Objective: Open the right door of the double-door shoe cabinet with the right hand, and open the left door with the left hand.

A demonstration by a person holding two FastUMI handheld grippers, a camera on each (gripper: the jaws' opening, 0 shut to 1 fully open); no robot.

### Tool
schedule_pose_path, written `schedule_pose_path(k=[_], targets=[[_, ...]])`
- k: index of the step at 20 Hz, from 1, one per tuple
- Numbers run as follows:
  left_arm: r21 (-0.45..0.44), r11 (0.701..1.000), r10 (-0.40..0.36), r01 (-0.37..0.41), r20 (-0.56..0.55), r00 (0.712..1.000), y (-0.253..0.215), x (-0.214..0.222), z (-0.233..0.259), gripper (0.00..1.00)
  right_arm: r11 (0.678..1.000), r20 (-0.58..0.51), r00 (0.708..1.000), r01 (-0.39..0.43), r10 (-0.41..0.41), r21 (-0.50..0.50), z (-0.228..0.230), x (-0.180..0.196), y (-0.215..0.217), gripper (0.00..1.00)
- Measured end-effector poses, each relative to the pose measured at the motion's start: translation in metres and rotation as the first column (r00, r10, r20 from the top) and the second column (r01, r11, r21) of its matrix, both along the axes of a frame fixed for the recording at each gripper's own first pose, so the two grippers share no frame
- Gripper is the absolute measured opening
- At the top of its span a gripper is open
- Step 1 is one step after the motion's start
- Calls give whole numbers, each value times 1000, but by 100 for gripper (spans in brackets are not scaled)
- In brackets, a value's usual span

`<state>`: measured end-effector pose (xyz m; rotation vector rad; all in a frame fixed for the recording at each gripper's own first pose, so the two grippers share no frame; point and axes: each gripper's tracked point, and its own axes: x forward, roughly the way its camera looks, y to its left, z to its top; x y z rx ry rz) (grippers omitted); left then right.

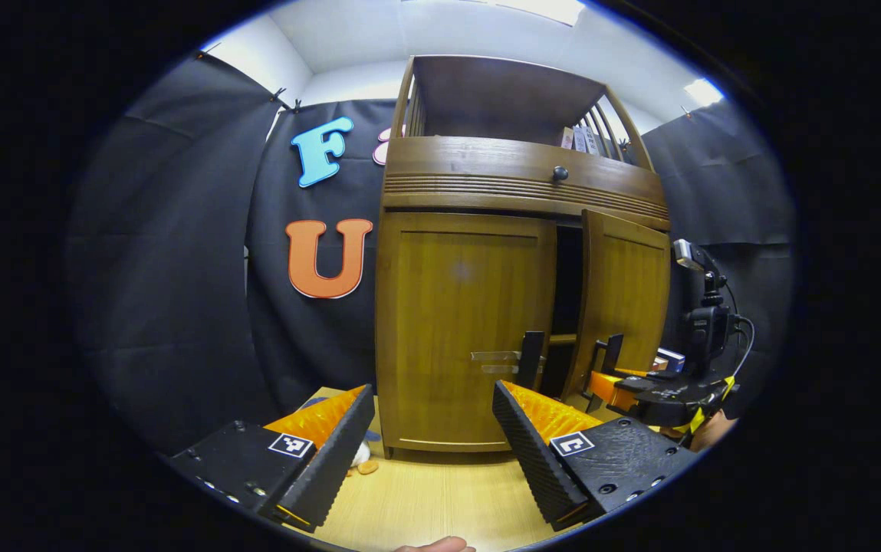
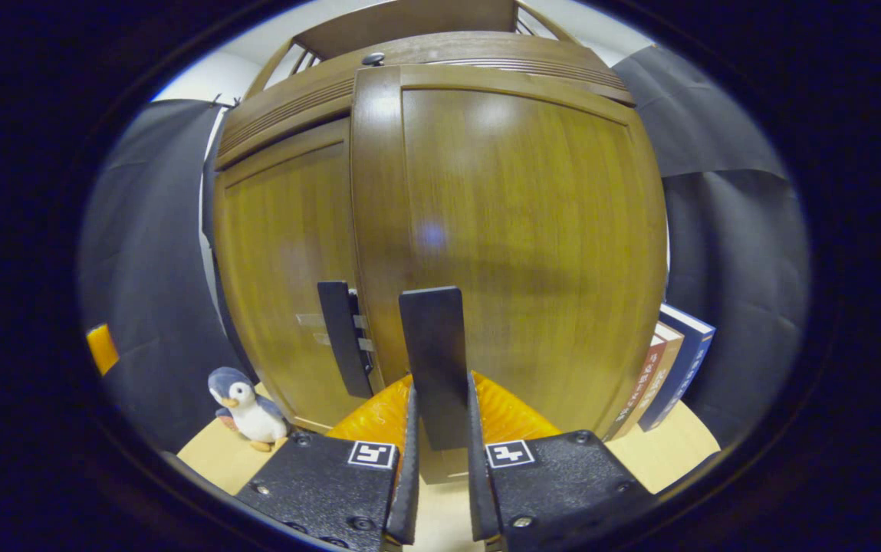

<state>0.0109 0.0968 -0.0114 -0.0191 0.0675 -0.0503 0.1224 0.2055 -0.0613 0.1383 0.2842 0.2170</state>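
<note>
Black cloth walls enclose a pale wooden surface (image 1: pixel 440 498) carrying a brown wooden double-door shoe cabinet (image 1: pixel 521 192) with a drawer band, round dark knob (image 1: pixel 560 174) and railed open shelf on top.

Right door (image 2: pixel 517 253): swung partly out from the cabinet front, a dark gap showing between it and the left door in the left gripper view. Its flat dark upright handle (image 2: pixel 434 360) sits between the right gripper (image 2: pixel 440 429) jaws, which are closed onto it from both sides.

Left door (image 1: pixel 463 322): closed flush, its own dark upright handle (image 1: pixel 530 359) on clear brackets near the inner edge, untouched.

Left gripper (image 1: pixel 434 429): held back from the cabinet, facing the left door, jaws spread wide apart, nothing between them.

In the left gripper view the right gripper (image 1: pixel 613 360) appears at the right door's edge, with a camera unit mounted on it.

Other items: small grey-and-white plush penguin (image 2: pixel 244 410) on the surface left of the cabinet; upright books (image 2: pixel 670 368), red and blue spines, leaning just beside the cabinet's right side; more books on the top shelf (image 1: pixel 582 138).
</note>
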Motion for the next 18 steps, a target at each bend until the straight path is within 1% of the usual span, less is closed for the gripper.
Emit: schedule_pose_path(k=[14, 15, 16, 18], targets=[[6, 998, -68, 68, 5, 998, -43, 17, 1, 96, 999, -10, 999, -46, 46, 14, -2, -58, -42, 30], [9, 997, -71, 71, 9, 997, -46, 18, 2, 100, 999, -12, 999, -46, 46, 18, -2, -62, -46, 30], [12, 997, -74, 74, 9, 997, -49, 20, 2, 96, 999, -12, 999, -41, 41, 23, -2, -66, -50, 30], [16, 997, -80, 80, 8, 997, -54, 23, 1, 96, 999, -21, 1000, -18, 19, 31, -2, -73, -57, 30]])
